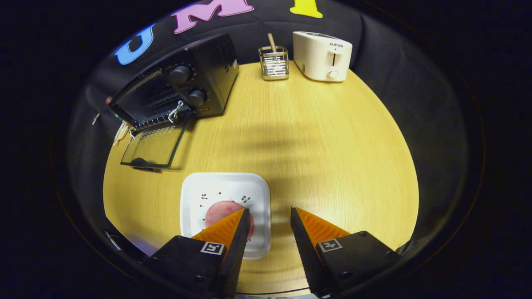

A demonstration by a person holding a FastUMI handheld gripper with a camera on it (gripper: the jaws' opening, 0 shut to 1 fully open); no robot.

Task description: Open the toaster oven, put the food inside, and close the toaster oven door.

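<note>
Fingers (270, 216) spread, empty — over plate (195, 187) w/ food (218, 211); toaster oven (199, 79) door (153, 145) open.

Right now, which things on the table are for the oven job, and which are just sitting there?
For the job:
- toaster oven, its door already down
- pink food on the white plate
- gripper, fingers open, one over the food

Just sitting there:
- white toaster
- wire holder with a wooden stick

Black toaster oven (183, 89), door down; pink food (220, 211) on plate (224, 187).
</note>
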